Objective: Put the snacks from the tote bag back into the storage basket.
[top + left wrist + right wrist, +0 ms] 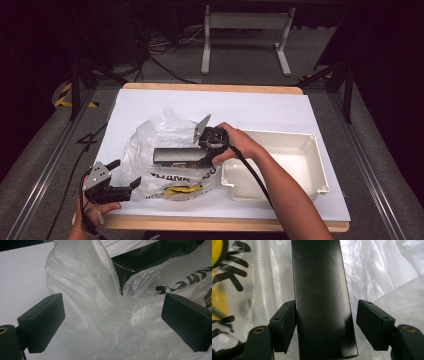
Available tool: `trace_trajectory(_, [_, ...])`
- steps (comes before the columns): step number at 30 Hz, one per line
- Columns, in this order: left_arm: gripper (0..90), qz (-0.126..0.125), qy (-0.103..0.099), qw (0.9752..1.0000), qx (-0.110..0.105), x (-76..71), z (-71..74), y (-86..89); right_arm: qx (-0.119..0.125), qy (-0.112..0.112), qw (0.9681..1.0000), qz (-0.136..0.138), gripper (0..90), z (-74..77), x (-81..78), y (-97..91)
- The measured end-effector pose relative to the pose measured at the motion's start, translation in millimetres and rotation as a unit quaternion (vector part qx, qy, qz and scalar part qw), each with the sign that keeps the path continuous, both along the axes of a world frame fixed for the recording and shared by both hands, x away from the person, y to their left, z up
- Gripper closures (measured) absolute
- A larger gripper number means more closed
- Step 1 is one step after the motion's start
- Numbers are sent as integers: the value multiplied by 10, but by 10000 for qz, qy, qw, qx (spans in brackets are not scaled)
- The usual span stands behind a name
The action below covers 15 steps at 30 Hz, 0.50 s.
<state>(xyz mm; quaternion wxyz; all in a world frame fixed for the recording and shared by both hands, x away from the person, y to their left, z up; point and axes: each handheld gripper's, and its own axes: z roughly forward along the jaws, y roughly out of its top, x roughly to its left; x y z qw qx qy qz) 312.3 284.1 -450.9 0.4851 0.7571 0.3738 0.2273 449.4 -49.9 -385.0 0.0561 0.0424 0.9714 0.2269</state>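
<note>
From the high view, the long black box lies across the top of the clear plastic bag, just left of the white tray, which serves as the landmark here. The right gripper reaches away from the tray onto the box's nearer end. The left gripper sits farther from the tray, at the bag's near left edge.

In the left gripper view, the jaws stand wide apart with crumpled bag film lying loose between them; neither pad presses on it. The film looks thin, limp and slippery, so it is best pinched at a gathered fold near the mouth.

In the right gripper view, the box runs straight out between the jaws. One pad touches its side, the other stands clear with a gap, so the grip is not made. The box appears to be stiff, light cardboard with a smooth, glossy face; a squeeze across its narrow width near the end should hold it, though a long box held there may sag or twist.
</note>
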Motion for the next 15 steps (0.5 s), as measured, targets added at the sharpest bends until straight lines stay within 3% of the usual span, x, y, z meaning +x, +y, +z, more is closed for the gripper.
trace_trajectory(3, [59,1,0,10000,0,-2,2,0,-173,55,9998,81,392,-24,-1,46])
trace_trajectory(8, [59,-18,-2,10000,-9,-5,5,0,-321,-58,9993,192,422,-10,-32,78])
trace_trajectory(15, [59,-21,6,10000,-27,1,1,4,-227,-187,9993,250,432,17,-74,87])
